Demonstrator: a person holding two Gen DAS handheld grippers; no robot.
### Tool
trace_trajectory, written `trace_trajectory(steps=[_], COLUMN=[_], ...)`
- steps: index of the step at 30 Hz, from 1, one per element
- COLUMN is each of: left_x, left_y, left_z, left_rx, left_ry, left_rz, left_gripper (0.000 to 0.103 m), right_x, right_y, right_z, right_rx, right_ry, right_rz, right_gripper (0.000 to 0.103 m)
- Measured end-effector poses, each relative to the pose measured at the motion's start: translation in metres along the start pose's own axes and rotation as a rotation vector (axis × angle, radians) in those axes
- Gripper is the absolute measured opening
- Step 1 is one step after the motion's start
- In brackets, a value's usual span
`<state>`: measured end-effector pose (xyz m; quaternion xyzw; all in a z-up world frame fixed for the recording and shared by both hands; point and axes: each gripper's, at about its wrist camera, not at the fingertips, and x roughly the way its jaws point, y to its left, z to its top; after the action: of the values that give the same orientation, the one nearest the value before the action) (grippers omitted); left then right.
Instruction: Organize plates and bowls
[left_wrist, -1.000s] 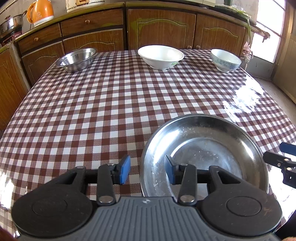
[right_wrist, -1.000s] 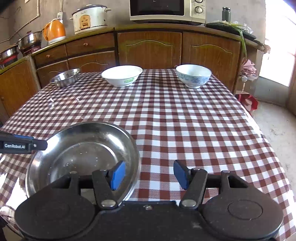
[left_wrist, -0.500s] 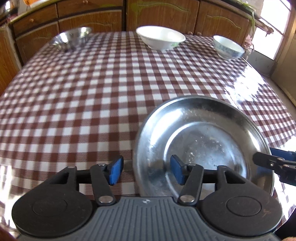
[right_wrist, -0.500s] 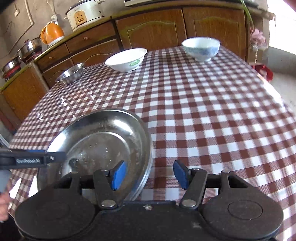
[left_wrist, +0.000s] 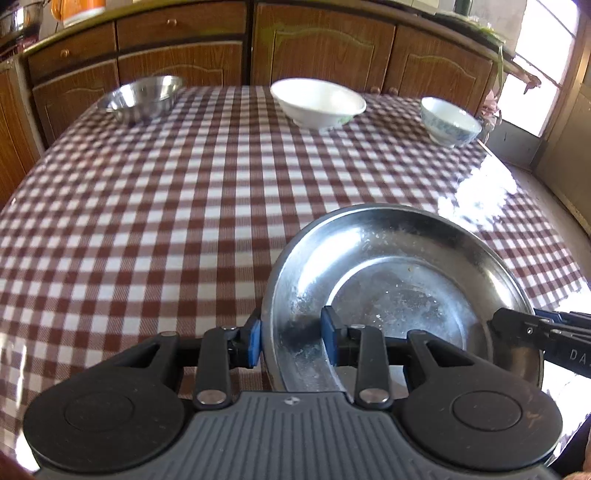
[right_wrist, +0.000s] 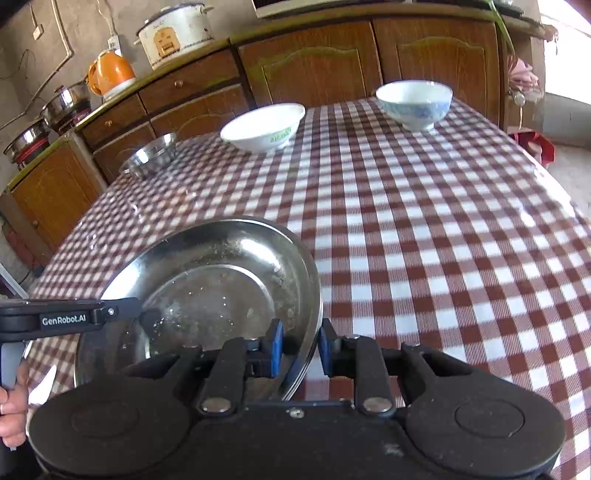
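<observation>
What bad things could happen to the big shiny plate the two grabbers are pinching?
1. The left gripper and right gripper are closing on only the thin rim of the wide, round steel plate, so it might slip and clatter onto the brown-and-white checked tablecloth.
2. Uneven lifting could tilt it.
3. Moved forward carelessly, it may bump the wide white bowl.

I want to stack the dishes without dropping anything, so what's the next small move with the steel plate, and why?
Probably finish closing, then lift the wide shiny steel plate level. The left gripper and right gripper straddle opposite rims, jaws closing. The small steel bowl, white bowl and blue-patterned bowl stand across the checked tablecloth.
</observation>
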<state>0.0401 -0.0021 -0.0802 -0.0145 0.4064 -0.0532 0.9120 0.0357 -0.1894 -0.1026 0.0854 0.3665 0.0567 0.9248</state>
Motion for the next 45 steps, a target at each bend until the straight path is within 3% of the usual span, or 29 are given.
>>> trace_trajectory(steps=[23,45], left_x=[-0.019,0.035], left_y=[0.024,0.032], left_z=[0.061,0.087], left_rx=[-0.027,-0.021], left_ry=[-0.099,-0.059], left_rz=[0.045,0.07], left_gripper=[0.034,0.034], right_x=[-0.001,0.069], right_y=[0.038,0.026], right_z=[0.074,0.102], right_rx=[-0.079,-0.054], right_ry=[-0.11,-0.073], right_rz=[0.02,-0.006], right_gripper=[0.027,0.027])
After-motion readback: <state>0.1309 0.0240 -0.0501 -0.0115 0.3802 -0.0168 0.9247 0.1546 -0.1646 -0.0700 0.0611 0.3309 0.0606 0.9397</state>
